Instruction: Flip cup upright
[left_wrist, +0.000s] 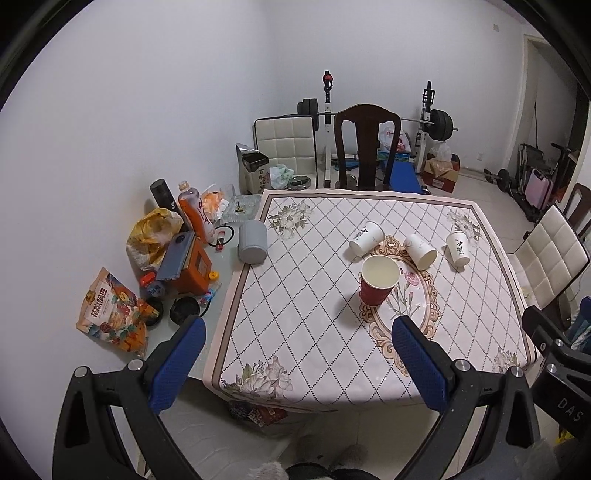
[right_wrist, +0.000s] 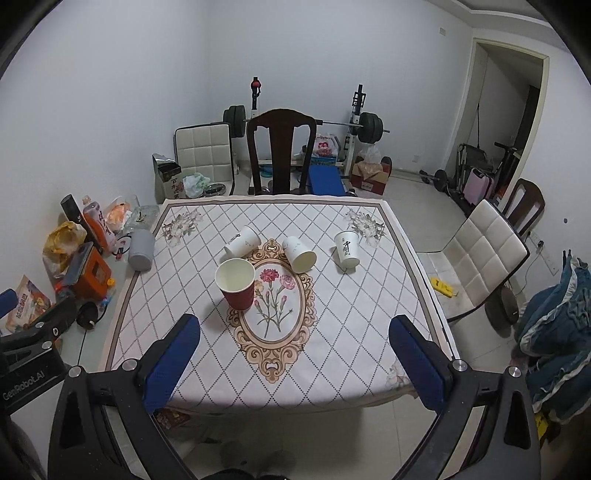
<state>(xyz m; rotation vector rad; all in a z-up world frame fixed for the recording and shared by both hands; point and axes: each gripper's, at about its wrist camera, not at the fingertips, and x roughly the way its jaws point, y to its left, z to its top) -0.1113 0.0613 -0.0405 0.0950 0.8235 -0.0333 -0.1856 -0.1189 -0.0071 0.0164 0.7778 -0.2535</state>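
A red paper cup (left_wrist: 377, 282) (right_wrist: 237, 282) stands upright on the patterned tablecloth (left_wrist: 295, 314) (right_wrist: 332, 314). Behind it three white paper cups lie on their sides: a left one (left_wrist: 366, 238) (right_wrist: 242, 242), a middle one (left_wrist: 420, 250) (right_wrist: 299, 253) and a right one (left_wrist: 458, 248) (right_wrist: 347, 248). My left gripper (left_wrist: 299, 365) is open and empty, held above the table's near edge. My right gripper (right_wrist: 295, 365) is open and empty too, over the near edge. All cups are well ahead of both grippers.
A grey cylinder (left_wrist: 253, 242) (right_wrist: 141, 250) lies at the table's left edge beside snack bags, a bottle and an orange box (left_wrist: 192, 266). A dark wooden chair (left_wrist: 366, 144) (right_wrist: 280, 151) stands behind the table, a white padded chair (right_wrist: 484, 254) to its right. Weight rack at the back wall.
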